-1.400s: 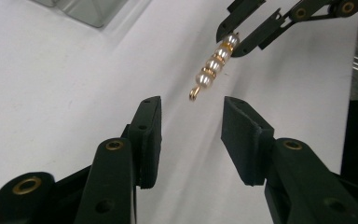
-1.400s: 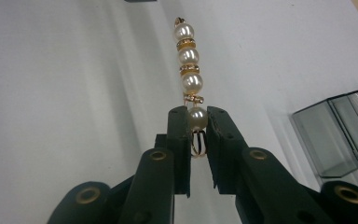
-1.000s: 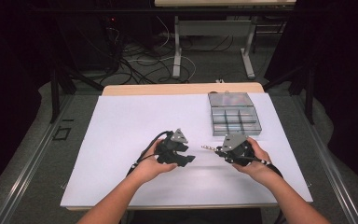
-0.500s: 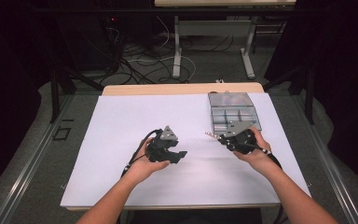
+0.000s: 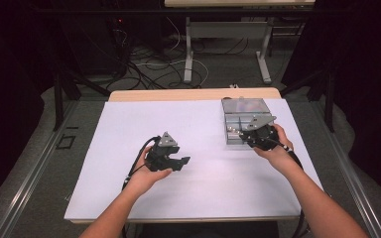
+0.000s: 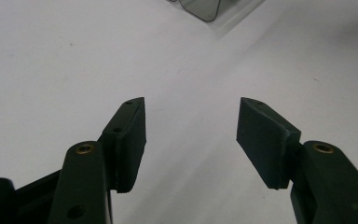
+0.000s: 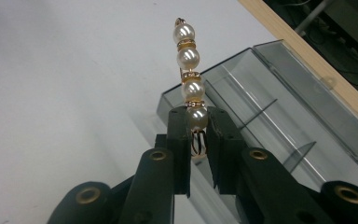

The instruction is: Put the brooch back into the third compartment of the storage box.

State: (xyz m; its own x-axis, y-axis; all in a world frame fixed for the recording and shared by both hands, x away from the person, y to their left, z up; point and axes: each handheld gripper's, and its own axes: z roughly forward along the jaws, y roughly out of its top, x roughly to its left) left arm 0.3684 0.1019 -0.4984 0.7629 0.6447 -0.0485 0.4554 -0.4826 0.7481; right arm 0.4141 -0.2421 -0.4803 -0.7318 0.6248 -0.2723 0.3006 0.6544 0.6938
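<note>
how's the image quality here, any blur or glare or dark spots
High view: white table evenly lit, surroundings nearly black, glare on the clear box. Left gripper view: the left hand-held gripper is sharp, the far table soft. Right gripper view: pearl clip sharp with small highlights, the background blurred.

Bright table, dark room

White tabletop (image 5: pixel 203 148) lit evenly from above, surroundings near black. Soft shadows under left gripper (image 6: pixel 191 135) pads; gripper views sharp up close, bkgd slightly soft, mild glare on clear box (image 7: pixel 279 93).
</note>
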